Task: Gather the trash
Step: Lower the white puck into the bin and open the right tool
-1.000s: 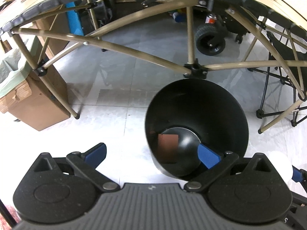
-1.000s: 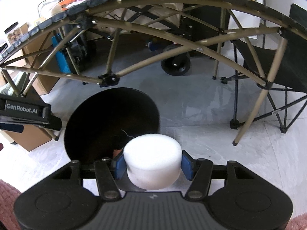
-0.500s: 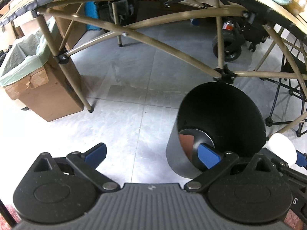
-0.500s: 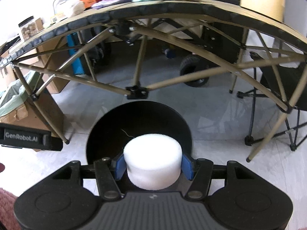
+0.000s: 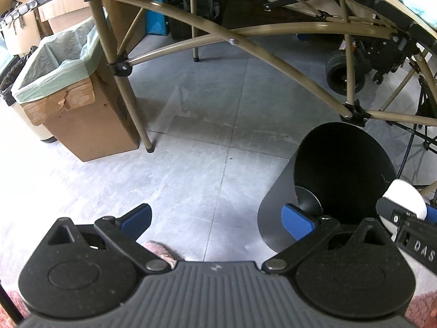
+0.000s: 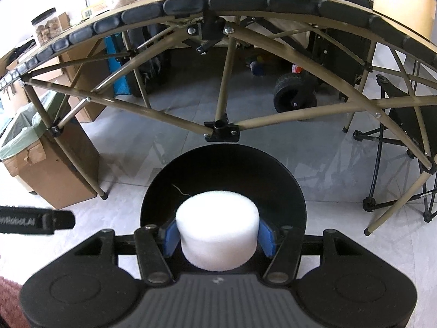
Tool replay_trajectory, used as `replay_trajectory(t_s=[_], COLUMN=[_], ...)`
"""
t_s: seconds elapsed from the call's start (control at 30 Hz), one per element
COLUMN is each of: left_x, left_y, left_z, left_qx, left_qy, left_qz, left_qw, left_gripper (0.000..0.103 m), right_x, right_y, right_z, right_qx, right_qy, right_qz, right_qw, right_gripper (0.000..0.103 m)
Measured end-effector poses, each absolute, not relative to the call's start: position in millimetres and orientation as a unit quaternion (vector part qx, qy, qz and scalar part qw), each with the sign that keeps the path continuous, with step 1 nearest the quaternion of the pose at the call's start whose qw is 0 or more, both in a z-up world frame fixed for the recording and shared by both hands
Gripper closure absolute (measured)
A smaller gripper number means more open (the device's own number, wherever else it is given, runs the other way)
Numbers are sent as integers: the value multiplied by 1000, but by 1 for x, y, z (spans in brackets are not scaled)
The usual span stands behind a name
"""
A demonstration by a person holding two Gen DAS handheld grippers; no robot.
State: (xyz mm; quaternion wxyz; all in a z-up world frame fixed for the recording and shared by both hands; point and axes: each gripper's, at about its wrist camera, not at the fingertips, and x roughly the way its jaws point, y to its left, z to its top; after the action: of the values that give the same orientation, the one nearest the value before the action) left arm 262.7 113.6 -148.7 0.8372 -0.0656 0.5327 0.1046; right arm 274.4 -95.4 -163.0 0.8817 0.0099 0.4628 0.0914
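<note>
foam over the bin

my right gripper (image 6: 217, 236) has its blue pads pressed against a white foam cylinder (image 6: 217, 232), held above the open black bin (image 6: 222, 169). my left gripper (image 5: 215, 217) is spread wide, holding nothing, and reads "robot.ai" on its side. the right one reads "das".

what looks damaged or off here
The cardboard box lined with a green bag, left of the table leg, has a torn, ragged top edge. Otherwise things look orderly: the right gripper holds the white foam cylinder over the upright black bin.
</note>
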Motion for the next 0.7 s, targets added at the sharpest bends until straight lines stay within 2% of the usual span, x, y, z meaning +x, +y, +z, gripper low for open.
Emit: replay_trajectory(t_s=[0.67,0.7], left_x=[260,260], left_y=[118,117], left_z=[-154,-154], left_qx=[-60,-59], left_qy=[538,538], left_qz=[108,107], left_qw=[834,834], left_gripper=[0,0], right_x=[293,293], right_y=[-90,-90], right_z=[-177,-176], right_qx=[12,12], right_qy=[491,490], right_qz=[85,86], right_qw=[867,867], right_gripper=[45,43])
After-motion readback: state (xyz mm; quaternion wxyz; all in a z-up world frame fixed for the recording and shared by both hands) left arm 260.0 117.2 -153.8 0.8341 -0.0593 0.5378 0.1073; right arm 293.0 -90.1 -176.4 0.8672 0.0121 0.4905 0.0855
